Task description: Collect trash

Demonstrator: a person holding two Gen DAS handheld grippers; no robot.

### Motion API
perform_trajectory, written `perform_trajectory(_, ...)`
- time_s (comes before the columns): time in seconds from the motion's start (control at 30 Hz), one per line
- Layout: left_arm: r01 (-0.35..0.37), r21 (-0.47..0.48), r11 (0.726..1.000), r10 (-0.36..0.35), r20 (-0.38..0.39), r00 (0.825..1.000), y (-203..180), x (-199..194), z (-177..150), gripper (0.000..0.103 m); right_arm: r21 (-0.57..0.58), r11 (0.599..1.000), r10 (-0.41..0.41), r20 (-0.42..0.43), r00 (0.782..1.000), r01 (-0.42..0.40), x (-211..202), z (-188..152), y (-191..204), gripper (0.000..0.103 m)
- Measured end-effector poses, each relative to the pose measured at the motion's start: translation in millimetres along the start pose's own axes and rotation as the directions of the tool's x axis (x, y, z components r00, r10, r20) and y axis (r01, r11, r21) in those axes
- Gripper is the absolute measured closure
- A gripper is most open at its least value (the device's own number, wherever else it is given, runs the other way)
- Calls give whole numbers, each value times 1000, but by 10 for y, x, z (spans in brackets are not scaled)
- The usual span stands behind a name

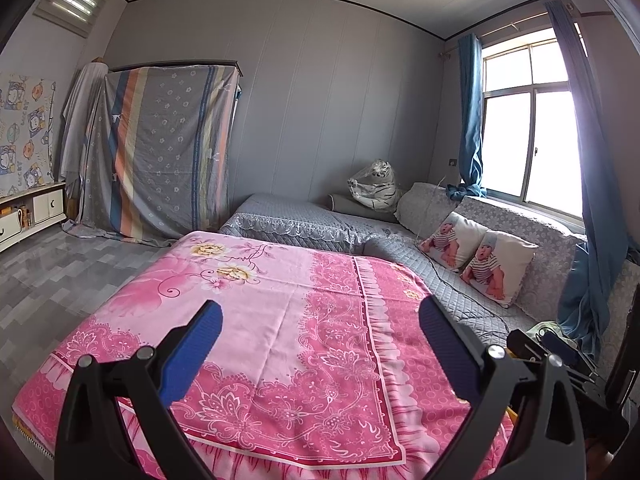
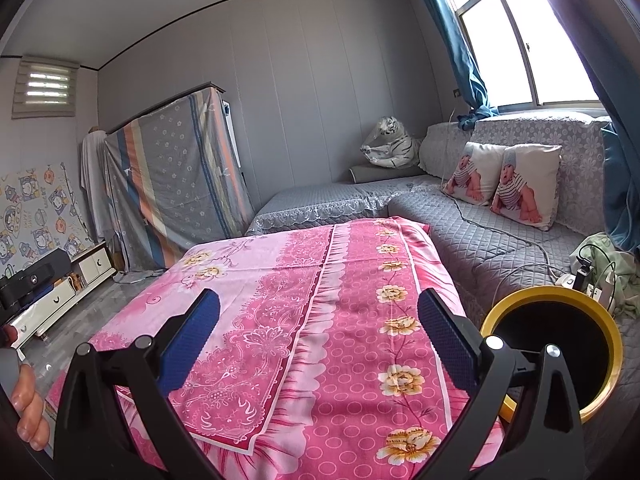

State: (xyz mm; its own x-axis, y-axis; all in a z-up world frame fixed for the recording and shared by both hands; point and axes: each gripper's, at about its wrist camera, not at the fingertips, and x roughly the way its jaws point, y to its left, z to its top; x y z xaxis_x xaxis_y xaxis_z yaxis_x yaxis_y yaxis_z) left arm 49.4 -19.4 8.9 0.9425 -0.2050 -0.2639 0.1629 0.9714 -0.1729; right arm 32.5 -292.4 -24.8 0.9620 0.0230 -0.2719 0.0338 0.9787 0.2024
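A table under a pink flowered cloth (image 1: 288,312) (image 2: 320,300) fills the middle of both views; I see no loose trash on it. A black bin with a yellow rim (image 2: 552,292) stands at the table's right edge, beside the sofa, seen only in the right wrist view. My left gripper (image 1: 320,320) hovers open above the cloth, with nothing between its blue pads. My right gripper (image 2: 320,316) is likewise open and holds nothing, with the bin just to the right of its right finger (image 2: 448,340).
A grey quilted corner sofa (image 2: 460,216) runs behind and right of the table, with two printed pillows (image 2: 504,180), a wrapped toy tiger (image 2: 392,142) and cables with a power strip (image 2: 576,280). A sheet-draped cabinet (image 1: 160,148) and a low white unit (image 1: 36,208) stand left. A hand (image 2: 28,408) shows at the lower left.
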Motion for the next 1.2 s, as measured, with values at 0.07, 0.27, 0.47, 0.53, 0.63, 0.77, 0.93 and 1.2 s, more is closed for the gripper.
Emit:
perform_trajectory(0.07,3,-1,1000,-3,-4,1000,0,5,-2,8,2,1000,2,-1,1000,-2,6,-4,3,8)
perform_trajectory(0.27,5,-3,1000,-5,-11,1000,10,22,1,8,3,1000,0,-3,1000,0,18,-11,6,8)
perform_trajectory(0.47,6,3,1000,-6,-6,1000,2,11,-1,8,4,1000,-1,-2,1000,1,16,-18,8,8)
perform_trajectory(0.53,9,4,1000,-9,-7,1000,-4,16,5,8,6,1000,-1,-4,1000,1,18,-22,5,8)
perform_trajectory(0.63,10,6,1000,-10,-6,1000,-12,16,6,8,6,1000,-2,-4,1000,2,18,-26,1,8)
perform_trajectory(0.77,13,10,1000,-13,-3,1000,-28,19,4,8,7,1000,-2,-4,1000,2,21,-25,-3,8)
perform_trajectory(0.93,16,14,1000,-16,-2,1000,-35,12,0,8,9,1000,-2,-4,1000,2,19,-24,-5,8)
perform_trajectory(1.2,19,19,1000,-19,-1,1000,-44,22,0,8,10,1000,-3,-4,1000,3,20,-24,-10,8)
